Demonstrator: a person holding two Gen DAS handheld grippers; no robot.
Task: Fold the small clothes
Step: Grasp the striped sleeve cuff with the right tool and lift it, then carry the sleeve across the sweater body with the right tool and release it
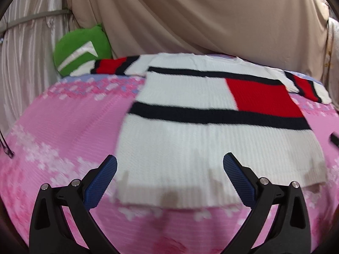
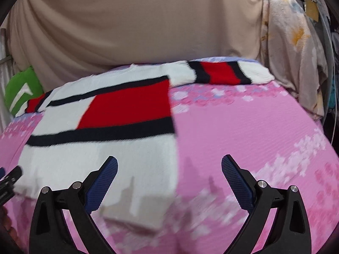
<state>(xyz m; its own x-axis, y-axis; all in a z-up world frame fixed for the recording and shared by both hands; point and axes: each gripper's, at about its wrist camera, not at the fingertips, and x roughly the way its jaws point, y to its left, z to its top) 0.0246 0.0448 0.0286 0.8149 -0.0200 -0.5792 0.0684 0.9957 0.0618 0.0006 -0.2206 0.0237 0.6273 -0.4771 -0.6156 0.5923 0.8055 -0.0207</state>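
Sweater [image 1: 190, 144]: white knit, red and black blocks, flat on pink bedspread [image 1: 63, 137].
Left tool [image 1: 169, 169]: fingers apart, empty, over hem.
Right tool [image 2: 169, 169]: fingers apart, empty.

Both views are taken low and close over the pink floral bed cover [image 1: 63, 131], facing 12 o'clock toward the beige draped cloth [image 1: 190, 17]. The white knitted sweater with red and black blocks [image 1: 180, 144] and the green cushion [image 2: 19, 91] are shared, seen from either side.
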